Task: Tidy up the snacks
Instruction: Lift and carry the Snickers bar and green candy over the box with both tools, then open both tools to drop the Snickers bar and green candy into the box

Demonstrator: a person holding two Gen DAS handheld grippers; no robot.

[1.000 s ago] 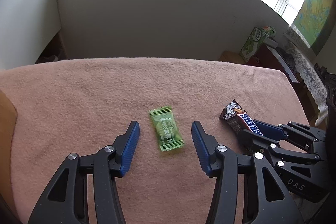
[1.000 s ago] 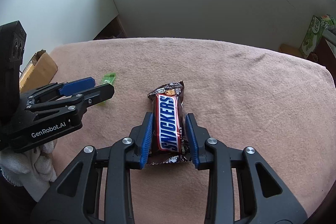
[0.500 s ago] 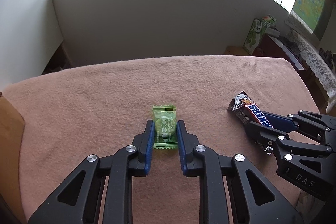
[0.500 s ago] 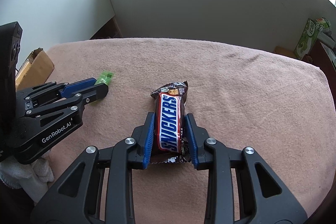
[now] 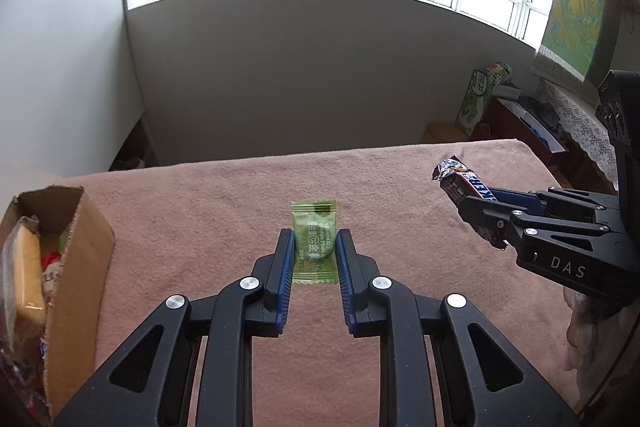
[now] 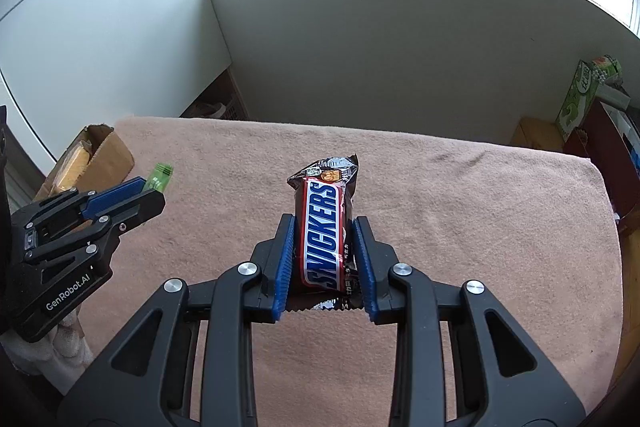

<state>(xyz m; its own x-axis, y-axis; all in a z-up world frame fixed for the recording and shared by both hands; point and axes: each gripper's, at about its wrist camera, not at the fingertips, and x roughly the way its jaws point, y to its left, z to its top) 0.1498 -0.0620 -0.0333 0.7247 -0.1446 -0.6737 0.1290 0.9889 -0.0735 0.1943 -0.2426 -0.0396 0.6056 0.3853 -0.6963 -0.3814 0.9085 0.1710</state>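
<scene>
A small green candy packet [image 5: 313,241] is pinched between the blue pads of my left gripper [image 5: 313,247], lifted above the pink cloth [image 5: 200,219]. My right gripper [image 6: 324,247] is shut on a Snickers bar [image 6: 323,227], which points away from me and hangs clear of the cloth. From the left wrist view the right gripper [image 5: 480,211] holds the Snickers bar [image 5: 460,183] at the right. In the right wrist view the left gripper [image 6: 154,191] shows at the left, with the green packet [image 6: 160,175] sticking out of its tip.
An open cardboard box [image 5: 76,267] with several wrapped snacks stands at the cloth's left edge; it also shows as the box [image 6: 104,155]. Grey partition walls rise behind the table. A green carton [image 5: 478,99] and cluttered furniture lie beyond the right edge.
My left gripper closed on the green packet and lifted it off the cloth. The right gripper rose with the Snickers bar. The cardboard box came into view at the left.
</scene>
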